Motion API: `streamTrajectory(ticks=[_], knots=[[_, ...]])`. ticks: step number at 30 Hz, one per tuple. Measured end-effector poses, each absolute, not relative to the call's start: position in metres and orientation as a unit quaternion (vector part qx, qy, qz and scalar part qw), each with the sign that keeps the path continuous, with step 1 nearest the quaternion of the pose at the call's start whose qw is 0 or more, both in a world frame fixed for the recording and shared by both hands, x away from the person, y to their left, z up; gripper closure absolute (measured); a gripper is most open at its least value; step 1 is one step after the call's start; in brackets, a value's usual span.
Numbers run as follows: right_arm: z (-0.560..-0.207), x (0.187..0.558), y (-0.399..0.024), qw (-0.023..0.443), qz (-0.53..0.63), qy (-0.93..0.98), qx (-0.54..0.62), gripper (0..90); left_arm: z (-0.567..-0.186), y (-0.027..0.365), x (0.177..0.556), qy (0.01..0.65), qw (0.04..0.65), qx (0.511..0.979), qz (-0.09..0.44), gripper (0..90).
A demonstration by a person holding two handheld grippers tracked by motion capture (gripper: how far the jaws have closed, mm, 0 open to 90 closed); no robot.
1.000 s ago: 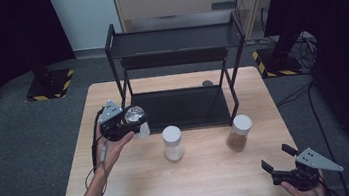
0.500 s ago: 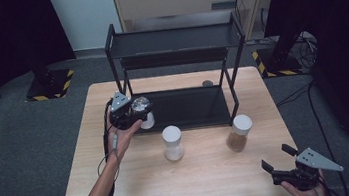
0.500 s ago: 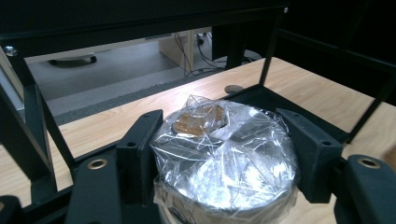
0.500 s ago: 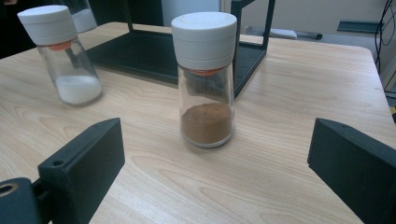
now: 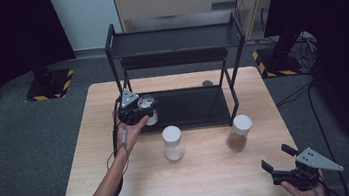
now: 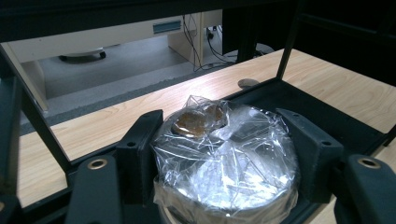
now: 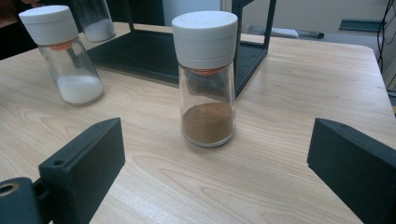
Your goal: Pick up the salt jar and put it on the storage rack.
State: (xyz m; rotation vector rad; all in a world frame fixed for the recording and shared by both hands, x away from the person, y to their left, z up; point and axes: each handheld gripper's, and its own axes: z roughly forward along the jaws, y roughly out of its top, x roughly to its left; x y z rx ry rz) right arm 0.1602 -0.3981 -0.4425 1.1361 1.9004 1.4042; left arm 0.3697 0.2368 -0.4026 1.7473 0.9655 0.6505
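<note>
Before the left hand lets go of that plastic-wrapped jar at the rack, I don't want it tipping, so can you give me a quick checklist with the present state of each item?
1. Left gripper shut on the wrapped jar, one jaw on each side: ok.
2. Jar over the rack's lower shelf: ok, at its front left corner.
3. Jar base resting on the shelf: cannot tell, the base is hidden.
4. Shelf space behind the jar free: ok.
5. White-powder jar and brown-powder jar upright and apart from the rack: ok.
6. Right gripper open and well clear, near the table's front right corner: ok.
</note>
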Motion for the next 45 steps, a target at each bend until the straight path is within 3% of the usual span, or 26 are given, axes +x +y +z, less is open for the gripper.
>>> streamTrajectory(ticks=[13,45], knots=[[-0.443,0.16,-0.399,0.257,0.52,0.699,0.418,4.7,-0.425,0.226,0.384,0.426,0.492,0.711,0.268,34.1],[-0.443,0.16,-0.399,0.254,0.521,0.701,0.415,5.1,-0.436,0.222,0.389,0.429,0.482,0.712,0.278,32.4]])
